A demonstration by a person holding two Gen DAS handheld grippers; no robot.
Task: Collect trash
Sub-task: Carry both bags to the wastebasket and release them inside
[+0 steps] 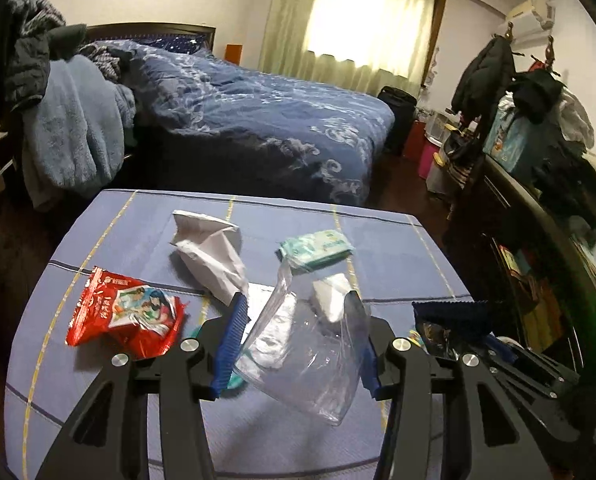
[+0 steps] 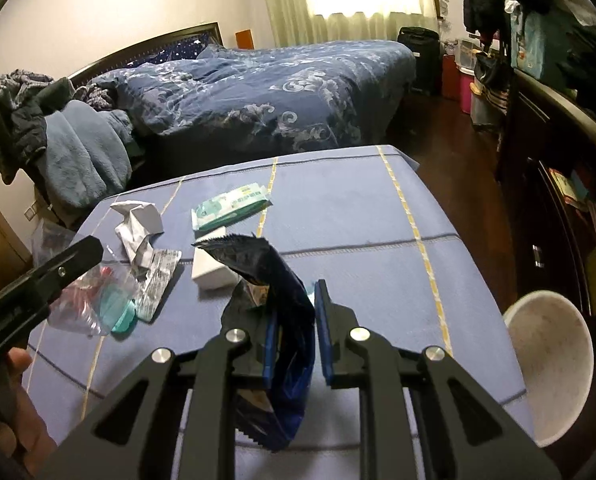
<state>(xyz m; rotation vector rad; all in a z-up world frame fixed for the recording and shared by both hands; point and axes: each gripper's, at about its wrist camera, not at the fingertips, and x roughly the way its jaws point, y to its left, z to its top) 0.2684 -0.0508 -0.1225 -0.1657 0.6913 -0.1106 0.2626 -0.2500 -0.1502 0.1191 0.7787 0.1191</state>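
The counter (image 2: 337, 216), under a blue cloth with yellow lines, stands before a bed (image 2: 258, 88). A white bin (image 2: 549, 372) sits at its right edge. The left gripper (image 1: 294, 344) reaches forward low over the counter, jaws wide, a clear plastic bag (image 1: 309, 364) hanging between them, tilted down-right; whether it is pinched I cannot tell. The right gripper (image 2: 294, 340), jaws narrow, holds a dark blue snack wrapper (image 2: 274, 280) upright, serrated end toward the bed. On the cloth lie crumpled white paper (image 1: 210, 256), a red snack packet (image 1: 126, 312), a green wipes pack (image 1: 317, 248).
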